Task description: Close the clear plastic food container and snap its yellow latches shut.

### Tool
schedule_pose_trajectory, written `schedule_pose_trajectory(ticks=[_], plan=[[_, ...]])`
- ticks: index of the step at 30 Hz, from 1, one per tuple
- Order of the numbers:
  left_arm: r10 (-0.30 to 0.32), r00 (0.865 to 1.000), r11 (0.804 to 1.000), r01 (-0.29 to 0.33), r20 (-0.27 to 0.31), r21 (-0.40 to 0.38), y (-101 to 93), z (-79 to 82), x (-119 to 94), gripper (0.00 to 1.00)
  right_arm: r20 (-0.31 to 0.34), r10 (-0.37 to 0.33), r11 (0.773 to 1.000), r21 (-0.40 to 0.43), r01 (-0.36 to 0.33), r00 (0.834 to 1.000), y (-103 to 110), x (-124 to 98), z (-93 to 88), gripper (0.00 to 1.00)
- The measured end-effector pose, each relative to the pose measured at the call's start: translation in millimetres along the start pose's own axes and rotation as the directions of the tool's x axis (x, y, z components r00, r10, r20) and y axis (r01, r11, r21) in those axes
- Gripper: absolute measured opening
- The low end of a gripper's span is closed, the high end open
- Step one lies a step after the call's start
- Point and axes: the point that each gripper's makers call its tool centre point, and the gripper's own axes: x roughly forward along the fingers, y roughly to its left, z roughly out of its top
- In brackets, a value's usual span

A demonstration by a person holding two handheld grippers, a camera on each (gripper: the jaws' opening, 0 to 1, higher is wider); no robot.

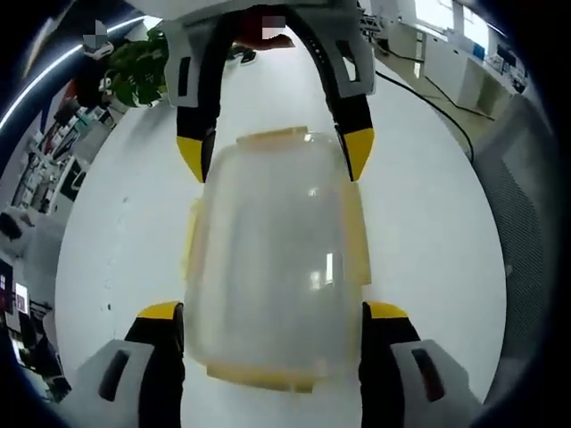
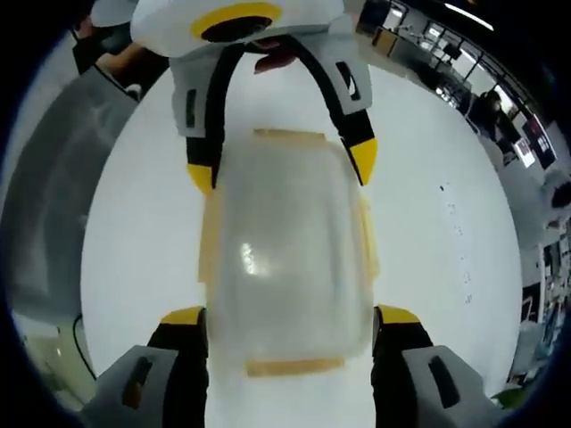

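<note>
Left gripper view: left tongs [image 1: 272,312] and right tongs [image 2: 290,316], both spread, straddle opposite ends of the clear rectangular plastic container [image 1: 272,267] with yellow latches [image 1: 361,241] on the white surface [image 1: 428,223]. Squeeze evenly inward, judging lid seated first.

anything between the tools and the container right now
Nothing visible. The left tool has a jaw on each side of one end of the container, and the right tool straddles the opposite end. Bare white table lies around it. Whether the jaws touch the walls is unclear.
</note>
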Motion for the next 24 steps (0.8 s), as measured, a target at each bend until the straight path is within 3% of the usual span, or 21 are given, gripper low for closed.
schedule_pose_trajectory(ticks=[11, 24], plan=[[-0.002, 1.000, 1.000, 0.002, 0.006, -0.015, -8.5, -4.6, -4, 0.81, -0.002, 0.013, 1.000, -0.010, -0.013, 1.000, 8, 1, 4.3, 0.75], [0.006, 1.000, 1.000, -0.006, 0.013, -0.026, -13.3, -20.9, -14, 0.81, 0.003, 0.012, 1.000, -0.014, -0.012, 1.000, 13, 7, 24.0, 0.75]])
